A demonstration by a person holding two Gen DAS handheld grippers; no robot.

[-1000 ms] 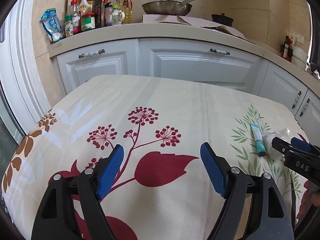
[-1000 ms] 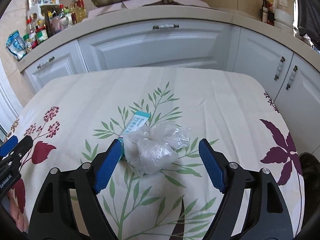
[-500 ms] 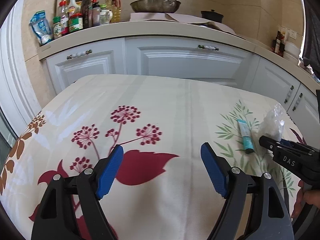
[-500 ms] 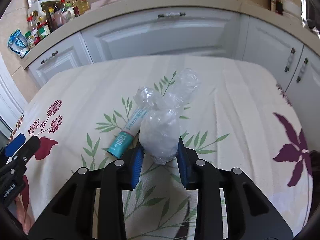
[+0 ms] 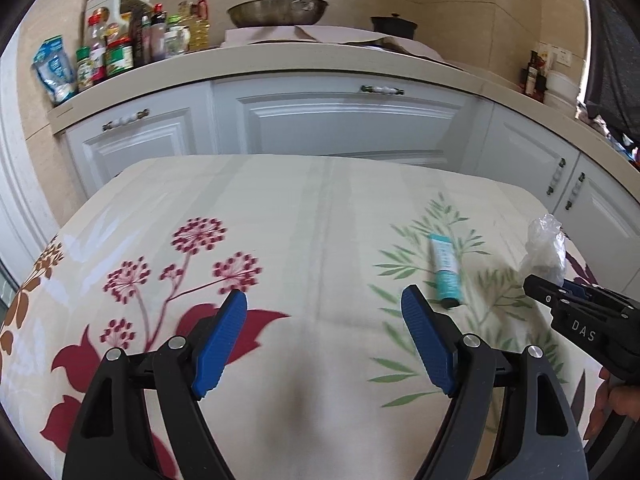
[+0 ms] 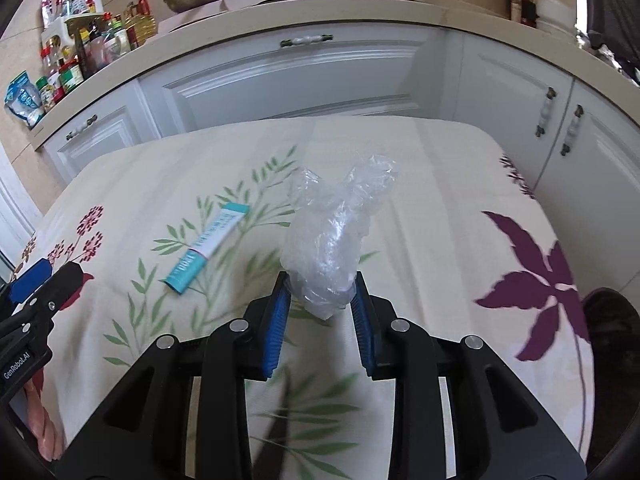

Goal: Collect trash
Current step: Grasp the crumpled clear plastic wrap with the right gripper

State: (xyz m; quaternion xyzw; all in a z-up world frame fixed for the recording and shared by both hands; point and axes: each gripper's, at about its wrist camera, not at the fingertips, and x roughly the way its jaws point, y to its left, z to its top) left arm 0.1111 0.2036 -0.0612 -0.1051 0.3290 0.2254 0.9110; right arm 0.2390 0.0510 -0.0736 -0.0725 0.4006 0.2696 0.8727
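Two items: your right gripper (image 6: 320,300) is clenched low on the plastic wrap (image 6: 334,236) — light, crushable, slippery. Left gripper (image 5: 324,334) gapes; pinch the tube (image 5: 444,270), mid-tabletop rightward, across its stiffer middle.

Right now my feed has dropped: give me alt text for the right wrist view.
The right gripper is shut on a crumpled clear plastic bag, held above a floral tablecloth. A teal and white tube lies on the cloth to the left; white kitchen cabinets stand behind.
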